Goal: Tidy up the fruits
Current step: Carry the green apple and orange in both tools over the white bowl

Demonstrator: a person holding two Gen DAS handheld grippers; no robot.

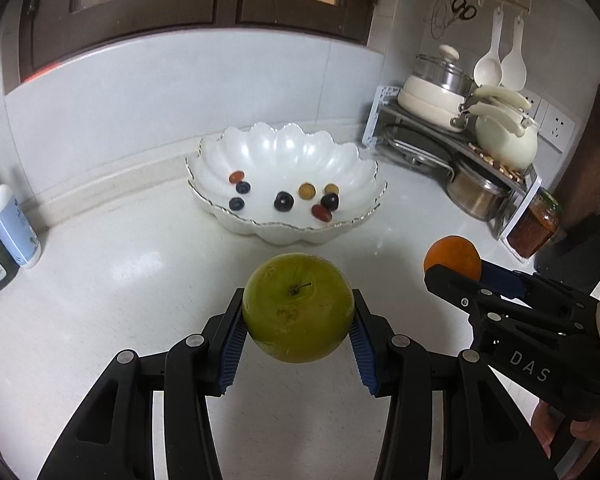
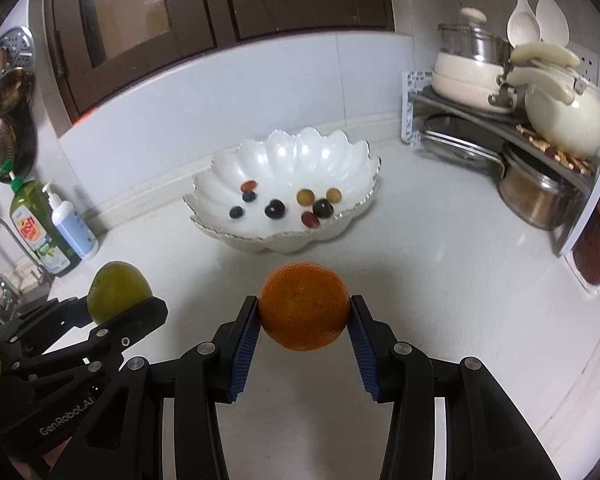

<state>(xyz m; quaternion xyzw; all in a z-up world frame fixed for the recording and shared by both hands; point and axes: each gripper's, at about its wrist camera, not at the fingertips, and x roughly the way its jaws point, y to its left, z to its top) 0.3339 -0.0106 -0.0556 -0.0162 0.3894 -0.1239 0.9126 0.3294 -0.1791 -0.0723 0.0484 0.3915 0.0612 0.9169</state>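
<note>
Left tool [image 1: 299, 322] grips a green apple [image 1: 299, 306] between its blue ribbed pads, jaws partly spread to the fruit's width, low in the centre of the left wrist view. Right tool [image 2: 304, 322] clamps an orange [image 2: 304, 306] the same way, centre low in the right wrist view. Both fruits hang above the white worktop [image 1: 120, 280], apart from its surface.

Bare worktop lies between the tools and the scalloped white bowl [image 1: 356, 222], which sits mid-frame near the back wall and carries small dark, red and yellow fruits [image 1: 284, 201]. Two soap bottles [image 1: 10, 224] stand at the left edge. A rack of pots [image 1: 456, 148] and a jar [image 1: 534, 226] crowd the right edge.

The apple is dull yellow-green, stem up, with brown scuffs. The orange is evenly bright with a dimpled skin.
</note>
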